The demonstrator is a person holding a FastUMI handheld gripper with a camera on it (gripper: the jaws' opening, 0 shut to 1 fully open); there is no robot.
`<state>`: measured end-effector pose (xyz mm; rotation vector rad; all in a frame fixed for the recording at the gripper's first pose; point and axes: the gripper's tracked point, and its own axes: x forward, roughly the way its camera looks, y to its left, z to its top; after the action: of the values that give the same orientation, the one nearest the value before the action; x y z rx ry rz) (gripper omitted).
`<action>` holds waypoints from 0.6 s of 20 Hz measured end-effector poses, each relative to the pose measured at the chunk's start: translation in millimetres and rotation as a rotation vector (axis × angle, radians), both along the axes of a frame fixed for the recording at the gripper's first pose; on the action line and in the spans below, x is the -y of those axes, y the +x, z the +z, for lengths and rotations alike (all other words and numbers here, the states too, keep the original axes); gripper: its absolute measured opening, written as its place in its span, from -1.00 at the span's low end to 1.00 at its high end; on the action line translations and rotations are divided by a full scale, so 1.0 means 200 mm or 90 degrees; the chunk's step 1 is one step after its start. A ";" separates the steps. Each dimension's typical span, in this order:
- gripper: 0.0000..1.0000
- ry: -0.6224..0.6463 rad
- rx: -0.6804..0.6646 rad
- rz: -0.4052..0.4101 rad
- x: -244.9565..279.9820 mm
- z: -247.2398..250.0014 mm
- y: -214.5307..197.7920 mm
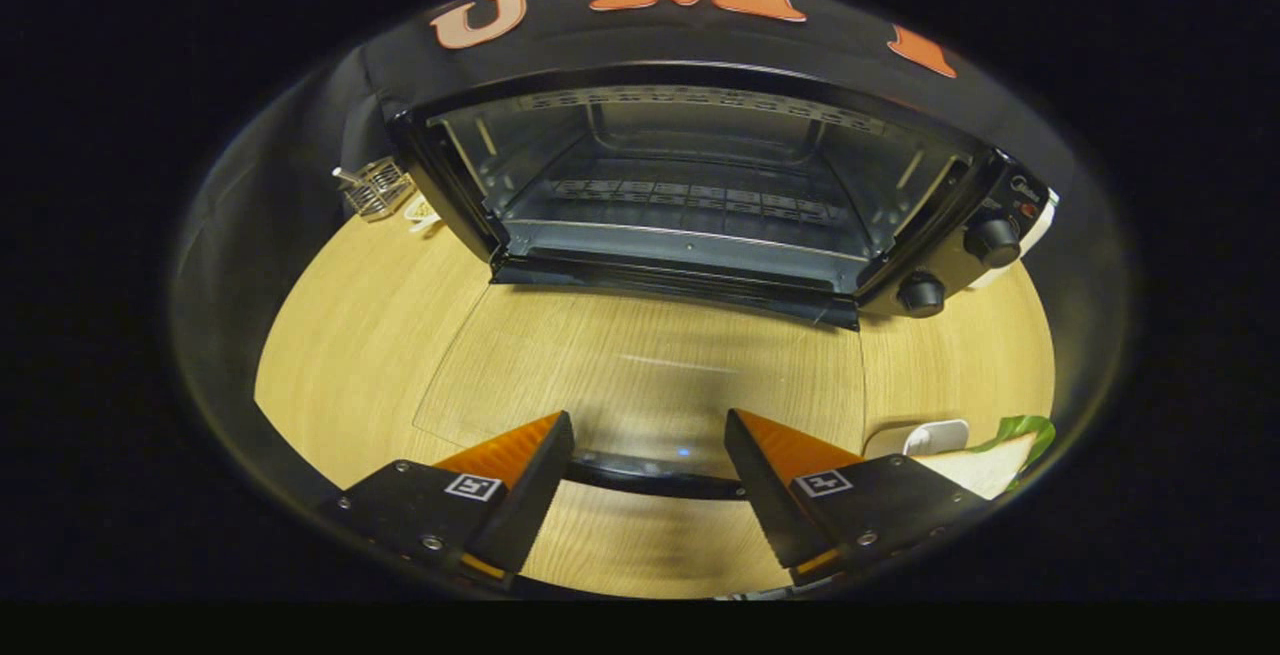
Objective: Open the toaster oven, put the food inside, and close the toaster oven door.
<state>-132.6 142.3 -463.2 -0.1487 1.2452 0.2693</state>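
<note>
— Glass door (640, 375) of the toaster oven (690, 185) lies folded flat on the wooden table (350, 335).
— And the gripper (648, 445)?
— Fingers spread apart above the door's handle (650, 480), gripping nothing.

gripper (650, 435), fingers spread apart (nothing clamped)

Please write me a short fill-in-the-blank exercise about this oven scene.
1. The oven door is ___.
2. The tool has its fingers ___, with the door handle between them.
3. The oven's inside holds ___ food.
4. The knobs sit on the oven's ___ side, seen from the tool.

Missing words: open; open; no; right
</note>
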 end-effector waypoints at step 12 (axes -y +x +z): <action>0.80 0.025 0.125 -0.066 0.59 0.61 0.11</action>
<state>-110.1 23.6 -340.7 -0.0744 1.0492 0.1844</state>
